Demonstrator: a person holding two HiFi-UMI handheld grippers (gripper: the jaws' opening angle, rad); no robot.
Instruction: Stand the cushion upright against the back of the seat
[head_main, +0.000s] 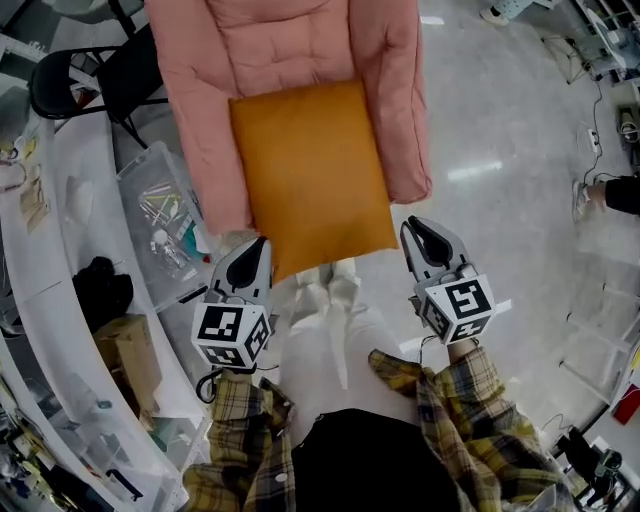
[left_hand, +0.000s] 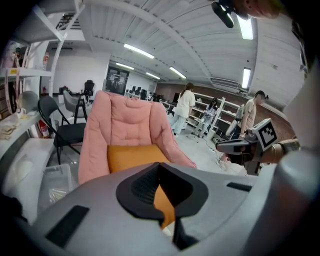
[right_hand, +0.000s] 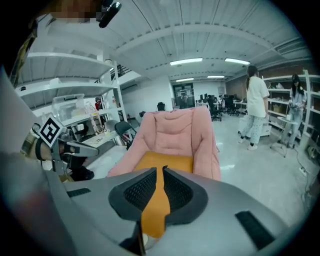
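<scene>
- Left claw (left_hand: 159, 167) is closed tight, with nothing in it; right claw (right_hand: 161, 172) keeps a narrow slit and is also empty.
- I count one orange cushion (head_main: 312, 170). It lies flat on the one pink seat (head_main: 290, 40), and both claws hover near its front corners.
- One clear bin (head_main: 140, 185) stands beside the seat, with small things inside that I cannot name.
- One black chair (head_main: 95, 80) stands beyond the bin.

Orange cushion (head_main: 312, 175), pink quilted seat (head_main: 290, 40), yellow plaid sleeves (head_main: 470, 400), black chair (head_main: 100, 80)
</scene>
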